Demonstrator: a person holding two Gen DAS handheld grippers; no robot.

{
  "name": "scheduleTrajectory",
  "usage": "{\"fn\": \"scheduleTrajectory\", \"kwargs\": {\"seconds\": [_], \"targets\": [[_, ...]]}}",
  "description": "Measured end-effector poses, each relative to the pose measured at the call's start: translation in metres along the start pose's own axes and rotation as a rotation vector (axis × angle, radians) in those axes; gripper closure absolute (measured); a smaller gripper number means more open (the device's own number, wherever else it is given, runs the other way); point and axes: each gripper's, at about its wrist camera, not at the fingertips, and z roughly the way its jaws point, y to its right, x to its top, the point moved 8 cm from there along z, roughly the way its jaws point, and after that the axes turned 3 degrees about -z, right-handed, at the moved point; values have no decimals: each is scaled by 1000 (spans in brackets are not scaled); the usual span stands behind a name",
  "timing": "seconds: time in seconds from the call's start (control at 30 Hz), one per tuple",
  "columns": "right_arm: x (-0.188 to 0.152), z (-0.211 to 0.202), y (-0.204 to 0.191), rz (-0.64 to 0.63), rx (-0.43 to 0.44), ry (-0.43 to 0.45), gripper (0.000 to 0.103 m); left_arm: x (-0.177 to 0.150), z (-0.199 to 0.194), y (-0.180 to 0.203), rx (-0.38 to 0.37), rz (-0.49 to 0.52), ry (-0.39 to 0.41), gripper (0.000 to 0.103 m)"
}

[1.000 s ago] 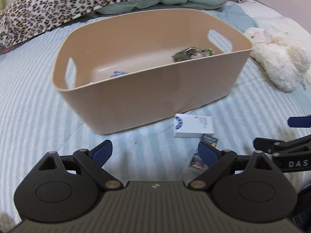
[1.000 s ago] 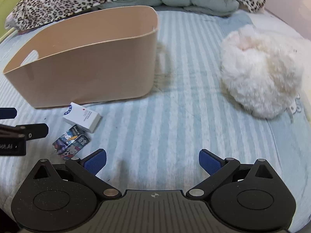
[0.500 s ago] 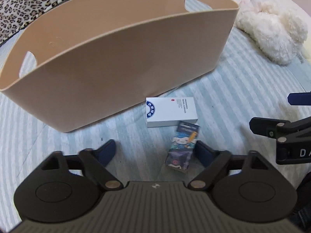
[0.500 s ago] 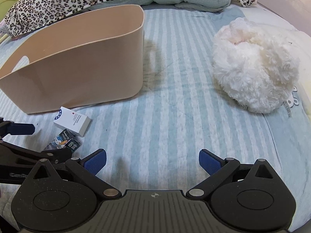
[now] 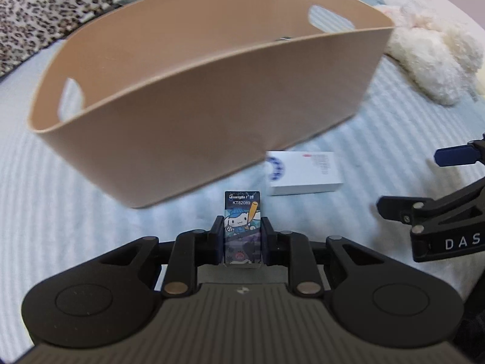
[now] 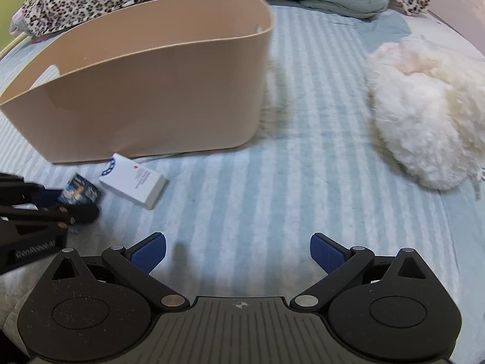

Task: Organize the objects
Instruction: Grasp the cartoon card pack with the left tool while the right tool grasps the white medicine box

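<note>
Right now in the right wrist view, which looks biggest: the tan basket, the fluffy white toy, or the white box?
1. tan basket
2. fluffy white toy
3. white box

The basket and toy lie at similar distance, so this order seems safe.

Left gripper (image 5: 241, 239) clamps cartoon packet (image 5: 242, 227) before beige basket (image 5: 212, 106).

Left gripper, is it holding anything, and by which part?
The left gripper clamps the small cartoon-printed pack by its two long sides, lower half.

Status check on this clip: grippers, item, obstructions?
Left gripper jaws shut on cartoon card pack. Right gripper open, idle. Beige bin just ahead; white box beside it, path unobstructed.
</note>
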Motion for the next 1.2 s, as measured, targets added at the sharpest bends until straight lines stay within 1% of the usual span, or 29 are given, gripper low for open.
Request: {"fn": "scheduleTrajectory", "kwargs": {"seconds": [0.1, 0.2, 0.3, 0.37, 0.47, 0.63, 0.77, 0.9, 0.97, 1.07, 1.13, 1.17, 1.2], "targets": [[1, 7, -11, -48, -12, -14, 0, 1, 1, -17, 19, -22, -3, 78], [7, 12, -24, -73, 12, 0, 0, 3, 2, -34, 27, -59, -2, 78], [17, 16, -35, -89, 36, 22, 0, 4, 3, -48, 19, -95, -6, 78], [24, 22, -41, -111, 26, 26, 0, 2, 5, -55, -1, -120, -18, 78], [33, 34, -51, -131, 40, 34, 0, 0, 9, -59, -13, -138, -25, 78], [42, 47, -66, -168, 70, 42, 2, 2, 14, -62, -22, -143, -10, 77], [45, 49, -75, -200, 81, 77, 3, 3, 16, -65, -33, -169, -6, 77], [48, 48, -75, -155, 118, 83, 3, 2, 15, -66, -34, -167, 1, 77], [48, 49, -75, -150, 115, 81, 4, 3, 15, -65, -32, -165, 2, 77], [45, 48, -78, -180, 97, 82, 13, 6, 16, -61, -28, -176, 5, 78], [42, 46, -80, -187, 102, 82, 30, 6, 14, -60, -27, -180, 8, 78], [41, 43, -81, -190, 101, 83, 35, 4, 13, -60, -26, -181, 9, 78], [40, 41, -81, -194, 102, 85, 47, 4, 12, -59, -26, -182, 9, 78]]}}
